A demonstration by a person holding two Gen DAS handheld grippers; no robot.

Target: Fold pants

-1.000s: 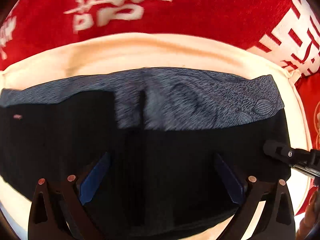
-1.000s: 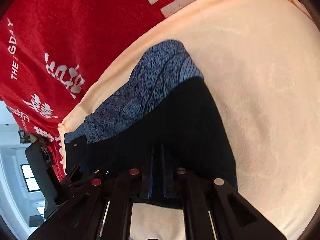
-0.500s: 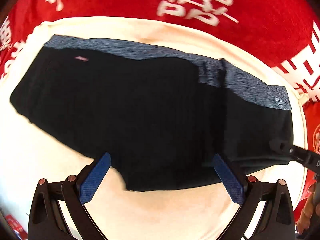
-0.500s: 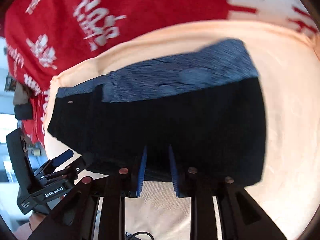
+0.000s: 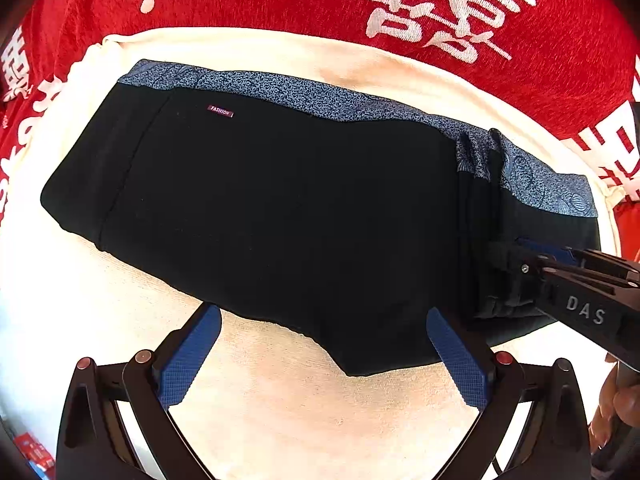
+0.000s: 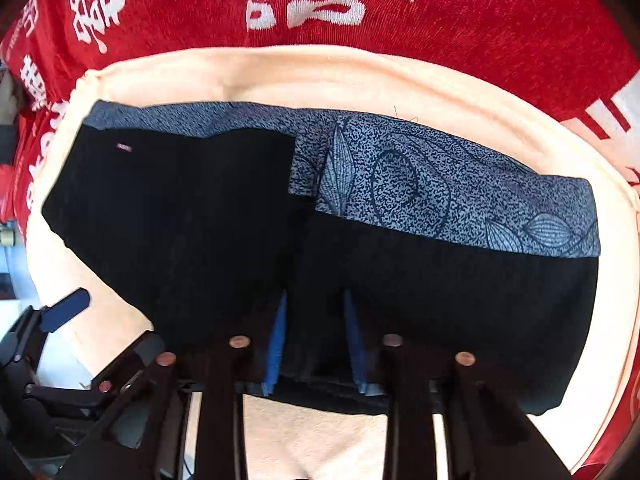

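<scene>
Black pants with a blue-grey patterned waistband lie folded on a cream towel. My left gripper is open and empty, just in front of the pants' near edge. My right gripper is shut on a fold of the black fabric at the pants' near right side; it also shows in the left wrist view. The pants and waistband fill the right wrist view.
The towel lies on a red cloth with white characters, which surrounds it at the back and sides. The left gripper shows at the lower left of the right wrist view.
The left gripper has drawn back from over the pants and now sits off the near edge. The right gripper has swung round to face the waistband, still pinching black fabric.
</scene>
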